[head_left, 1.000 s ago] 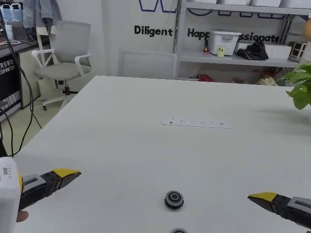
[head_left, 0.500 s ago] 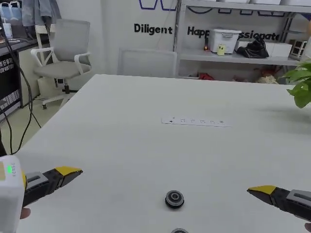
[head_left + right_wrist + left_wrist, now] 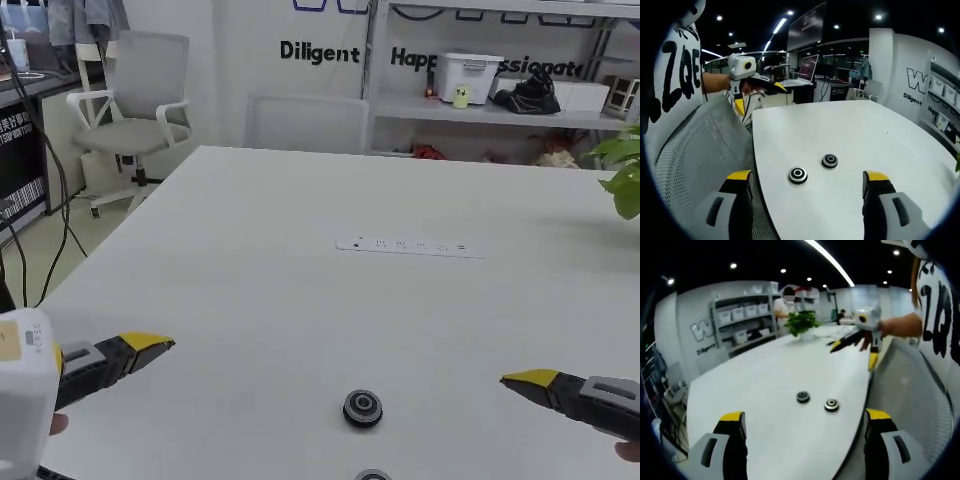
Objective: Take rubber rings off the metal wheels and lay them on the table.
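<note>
Black rubber rings (image 3: 348,410) still sit on two metal wheels: one wheel (image 3: 362,407) low centre in the head view, the other (image 3: 372,476) at the bottom edge. Both lie flat on the white table (image 3: 300,250), hubs up. The left gripper (image 3: 150,345) and right gripper (image 3: 525,379) flank them, jaws spread, empty.

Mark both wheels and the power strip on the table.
Far wheel (image 3: 362,408), head view, on its hub.
Near wheel (image 3: 798,175), right gripper view, on its hub.
Power strip (image 3: 410,246), head view, middle of its top.
</note>
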Available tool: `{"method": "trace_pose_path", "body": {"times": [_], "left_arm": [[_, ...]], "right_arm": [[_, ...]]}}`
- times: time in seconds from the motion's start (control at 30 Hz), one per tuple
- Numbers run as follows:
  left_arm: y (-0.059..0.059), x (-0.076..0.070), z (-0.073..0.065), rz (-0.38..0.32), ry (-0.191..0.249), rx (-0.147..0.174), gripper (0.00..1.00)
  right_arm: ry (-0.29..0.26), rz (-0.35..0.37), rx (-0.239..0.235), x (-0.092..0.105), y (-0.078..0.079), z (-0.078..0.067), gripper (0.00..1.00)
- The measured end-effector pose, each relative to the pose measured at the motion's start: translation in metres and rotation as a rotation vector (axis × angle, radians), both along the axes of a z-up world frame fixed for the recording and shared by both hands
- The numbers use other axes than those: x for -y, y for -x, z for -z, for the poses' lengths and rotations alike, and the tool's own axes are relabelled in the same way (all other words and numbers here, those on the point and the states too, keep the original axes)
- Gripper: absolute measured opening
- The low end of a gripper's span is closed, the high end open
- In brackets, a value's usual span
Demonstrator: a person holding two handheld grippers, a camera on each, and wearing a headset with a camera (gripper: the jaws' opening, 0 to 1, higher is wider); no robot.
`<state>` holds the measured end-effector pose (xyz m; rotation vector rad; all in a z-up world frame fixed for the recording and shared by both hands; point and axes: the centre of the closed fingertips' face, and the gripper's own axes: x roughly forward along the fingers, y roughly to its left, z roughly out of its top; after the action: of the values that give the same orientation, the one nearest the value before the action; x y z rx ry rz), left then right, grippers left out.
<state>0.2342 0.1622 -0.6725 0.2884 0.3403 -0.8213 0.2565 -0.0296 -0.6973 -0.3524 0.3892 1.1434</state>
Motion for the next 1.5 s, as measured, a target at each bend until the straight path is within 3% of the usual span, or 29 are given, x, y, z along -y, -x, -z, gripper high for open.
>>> {"method": "trace_pose_path", "body": {"times": [0.13,0.33,0.77,1.23,1.37,1.5], "left_arm": [[-0.002,0.005,-0.001,0.011,-0.017,0.006,1.00],[-0.006,0.010,-0.002,0.025,-0.006,0.008,0.99],[-0.020,0.020,0.001,0.056,0.002,0.003,0.97],[-0.026,0.043,0.015,0.128,0.003,-0.017,0.94],[-0.031,0.046,0.016,0.138,0.023,-0.024,0.92],[-0.032,0.048,0.021,0.156,0.011,-0.036,0.89]], "right_arm": [[-0.002,-0.016,-0.006,-0.005,-0.002,0.003,0.87],[-0.017,-0.027,-0.011,-0.011,-0.007,0.002,0.85],[0.005,-0.059,-0.012,-0.016,-0.014,0.011,0.83],[0.029,-0.093,-0.032,-0.020,-0.015,0.026,0.80],[0.040,-0.104,-0.042,-0.021,-0.014,0.033,0.77],[0.052,-0.117,-0.051,-0.021,-0.013,0.038,0.76]]}}
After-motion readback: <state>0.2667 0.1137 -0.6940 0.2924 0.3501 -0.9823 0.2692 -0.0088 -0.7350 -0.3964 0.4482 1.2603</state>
